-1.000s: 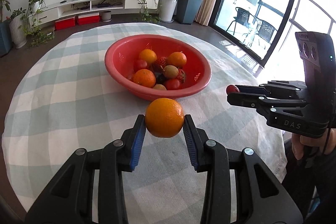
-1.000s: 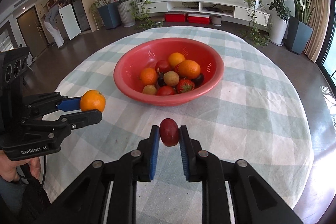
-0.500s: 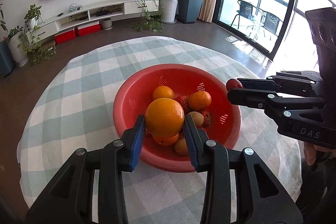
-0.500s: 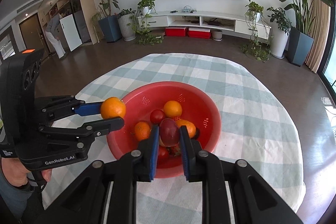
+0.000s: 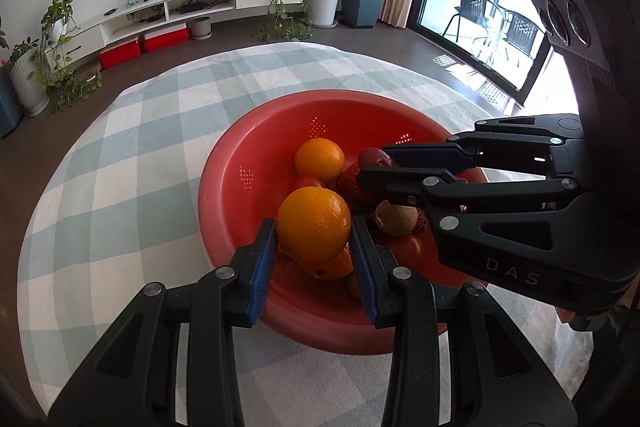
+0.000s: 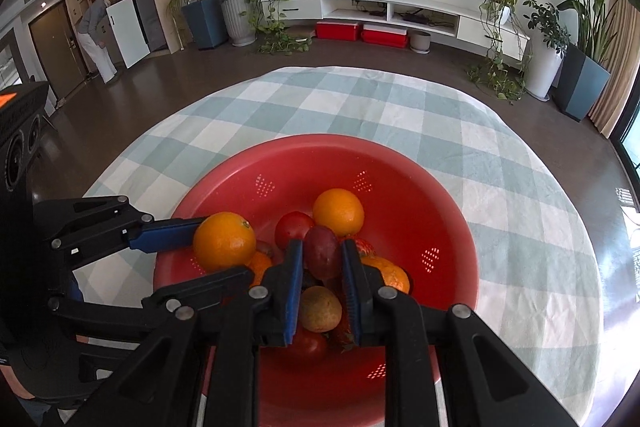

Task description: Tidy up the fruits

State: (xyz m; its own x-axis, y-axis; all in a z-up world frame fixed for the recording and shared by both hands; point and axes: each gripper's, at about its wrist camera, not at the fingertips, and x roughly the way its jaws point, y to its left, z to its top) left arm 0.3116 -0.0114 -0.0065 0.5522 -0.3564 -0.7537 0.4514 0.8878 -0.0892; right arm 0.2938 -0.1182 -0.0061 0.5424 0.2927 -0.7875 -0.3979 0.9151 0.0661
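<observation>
Left claw [image 5: 314, 227] clamps an orange [image 5: 313, 223] and right claw [image 6: 322, 259] a dark red fruit [image 6: 322, 255], both above the heaped red bowl [image 6: 448, 211]; crowded claws may collide, or dropped fruit bounce out.

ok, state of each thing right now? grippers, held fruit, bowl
left gripper: shut on orange, over the bowl
orange: held, clear of the pile
right gripper: shut on red fruit, over the bowl
red fruit: held above the pile
bowl: upright on the tablecloth, fruit piled inside
</observation>
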